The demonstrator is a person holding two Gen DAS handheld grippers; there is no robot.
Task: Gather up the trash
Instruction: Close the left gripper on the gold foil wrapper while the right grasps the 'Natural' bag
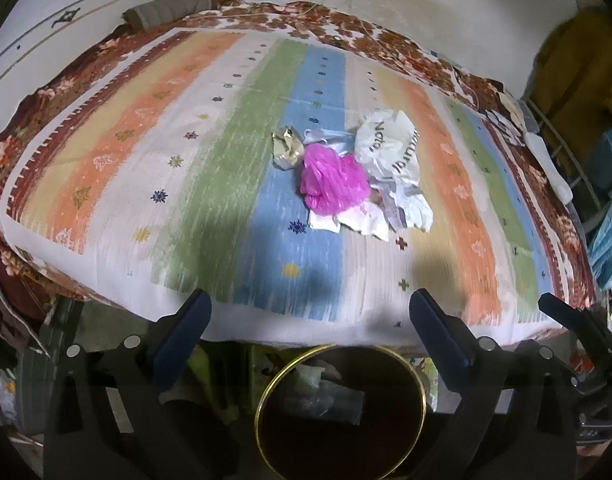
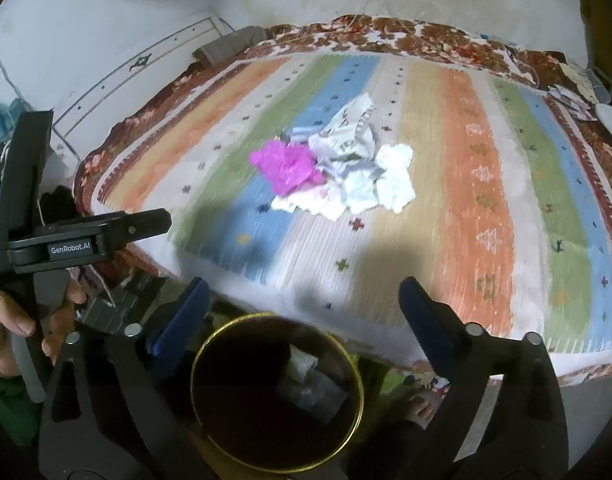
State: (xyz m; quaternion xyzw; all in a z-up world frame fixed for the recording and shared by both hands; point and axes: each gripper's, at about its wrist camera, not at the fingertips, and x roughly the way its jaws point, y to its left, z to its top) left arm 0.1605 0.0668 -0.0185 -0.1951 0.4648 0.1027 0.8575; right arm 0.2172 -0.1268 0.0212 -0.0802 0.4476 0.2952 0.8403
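While both your tools, left tool & right tool, gape wide w/ nothing between, the trash pile sits ahead on the bed; the bin is just below them.

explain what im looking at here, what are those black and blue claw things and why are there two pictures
Those are two hand-held grippers, one in each of a person's hands, each carrying a camera that looks along its fingers. One picture comes from the left gripper, the other from the right gripper. Both stand open and hold nothing. On the striped bedspread lies a trash pile: a pink plastic bag, crumpled white paper and a gold wrapper. Below is a gold-rimmed bin with some trash already inside.
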